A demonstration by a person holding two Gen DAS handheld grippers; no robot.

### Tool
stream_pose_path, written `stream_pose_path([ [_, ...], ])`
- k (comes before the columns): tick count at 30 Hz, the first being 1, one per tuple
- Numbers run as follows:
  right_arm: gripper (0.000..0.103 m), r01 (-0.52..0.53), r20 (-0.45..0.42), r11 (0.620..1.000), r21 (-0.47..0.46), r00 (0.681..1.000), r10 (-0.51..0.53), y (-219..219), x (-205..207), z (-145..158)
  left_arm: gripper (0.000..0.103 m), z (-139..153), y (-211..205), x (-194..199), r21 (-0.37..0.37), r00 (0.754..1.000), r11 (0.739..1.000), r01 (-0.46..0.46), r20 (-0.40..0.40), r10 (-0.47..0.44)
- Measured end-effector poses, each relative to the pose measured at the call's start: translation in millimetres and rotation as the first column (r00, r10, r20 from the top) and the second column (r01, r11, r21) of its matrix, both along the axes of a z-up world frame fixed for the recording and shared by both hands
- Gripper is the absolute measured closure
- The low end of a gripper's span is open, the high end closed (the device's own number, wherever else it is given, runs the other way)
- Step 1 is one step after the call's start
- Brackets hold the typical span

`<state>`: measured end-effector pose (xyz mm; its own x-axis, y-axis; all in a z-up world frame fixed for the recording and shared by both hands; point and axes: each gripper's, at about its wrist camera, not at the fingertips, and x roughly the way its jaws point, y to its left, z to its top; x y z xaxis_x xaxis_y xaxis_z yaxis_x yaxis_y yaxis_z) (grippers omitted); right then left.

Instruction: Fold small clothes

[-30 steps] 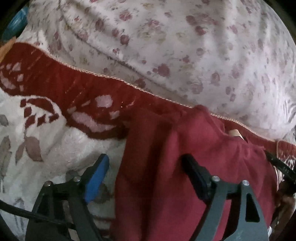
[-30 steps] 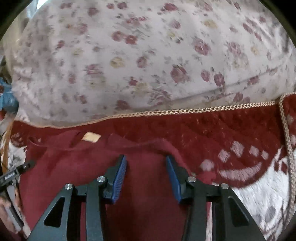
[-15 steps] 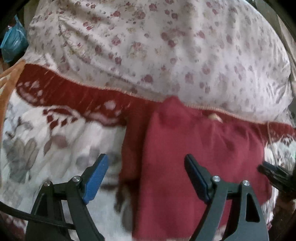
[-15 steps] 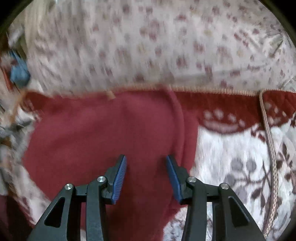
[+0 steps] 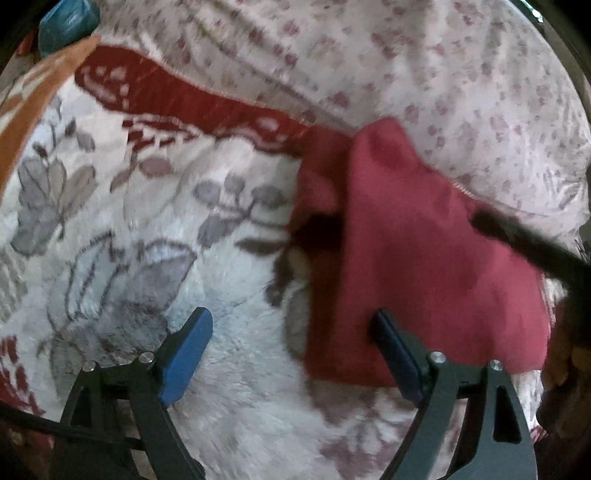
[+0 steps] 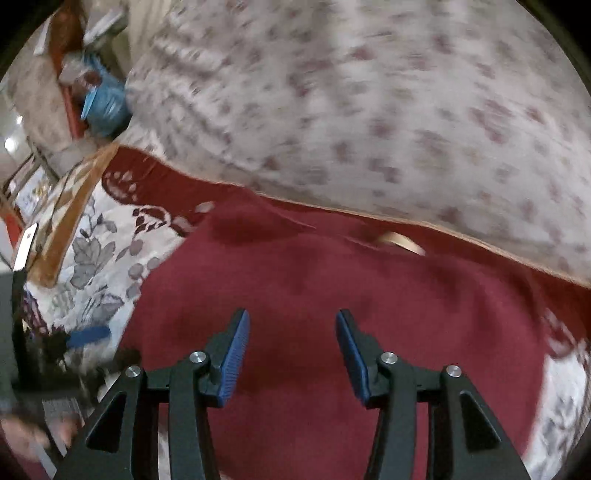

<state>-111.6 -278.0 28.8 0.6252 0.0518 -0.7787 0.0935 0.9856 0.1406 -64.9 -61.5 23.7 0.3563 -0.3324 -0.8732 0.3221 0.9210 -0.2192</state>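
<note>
A small dark red garment (image 5: 417, 258) lies folded on a white flowered blanket (image 5: 155, 229), its top edge against a flowered pillow (image 5: 424, 66). My left gripper (image 5: 291, 328) is open and empty, above the blanket at the garment's lower left edge. My right gripper (image 6: 291, 325) is open and empty, hovering over the middle of the garment (image 6: 332, 295). A tan label (image 6: 399, 240) shows at its collar. The right gripper's finger (image 5: 517, 240) crosses the garment's right side in the left wrist view. The left gripper's blue pad (image 6: 90, 336) shows at the left in the right wrist view.
The blanket has a dark red patterned border (image 5: 192, 99) under the pillow. An orange-edged cloth (image 5: 33, 99) and a blue bag (image 5: 66, 18) lie at the far left. The bed's edge with clutter (image 6: 55, 92) is at the upper left in the right wrist view.
Both grippers have pulled back and up from the garment, so more blanket shows. The right view has swung to the left. Both grippers stay open.
</note>
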Motion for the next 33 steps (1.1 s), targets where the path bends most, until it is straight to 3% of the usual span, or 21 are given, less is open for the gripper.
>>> stream_pose_path([
  [4,0.051,-0.008,-0.010,0.999,-0.046,1.000,0.007,25,55,-16,0.013,-1,-2,2,0.003,0.999,1.000,0.024,0.029,-0.024],
  [9,0.052,0.042,-0.068,0.999,-0.022,0.997,-0.043,26,119,-45,0.010,-1,-4,13,-0.005,0.999,1.000,0.030,0.020,-0.030],
  [14,0.052,0.047,-0.075,0.997,-0.066,0.996,-0.052,29,142,-55,0.010,0,-2,20,-0.023,1.000,1.000,0.008,0.008,-0.008],
  [17,0.052,0.062,-0.079,0.997,-0.041,0.995,-0.065,24,145,-55,0.010,1,-3,19,-0.015,1.000,1.000,0.014,0.017,-0.014],
  [22,0.051,0.055,-0.028,0.998,-0.008,0.998,-0.056,22,112,-26,0.010,-2,-3,19,-0.014,1.000,1.000,0.015,0.026,-0.015],
  [25,0.039,0.030,-0.024,1.000,-0.001,0.999,-0.030,29,92,-15,0.010,-4,-4,17,-0.010,0.999,1.000,0.015,0.033,-0.015],
  [29,0.038,-0.013,-0.084,0.999,-0.033,0.996,0.010,40,90,-31,0.009,-6,-5,15,-0.003,0.999,1.000,0.015,0.036,-0.015],
  [33,0.030,0.034,-0.098,0.999,0.029,0.995,-0.031,32,97,-45,0.008,-8,-5,16,-0.003,0.999,1.000,0.010,0.035,-0.010],
])
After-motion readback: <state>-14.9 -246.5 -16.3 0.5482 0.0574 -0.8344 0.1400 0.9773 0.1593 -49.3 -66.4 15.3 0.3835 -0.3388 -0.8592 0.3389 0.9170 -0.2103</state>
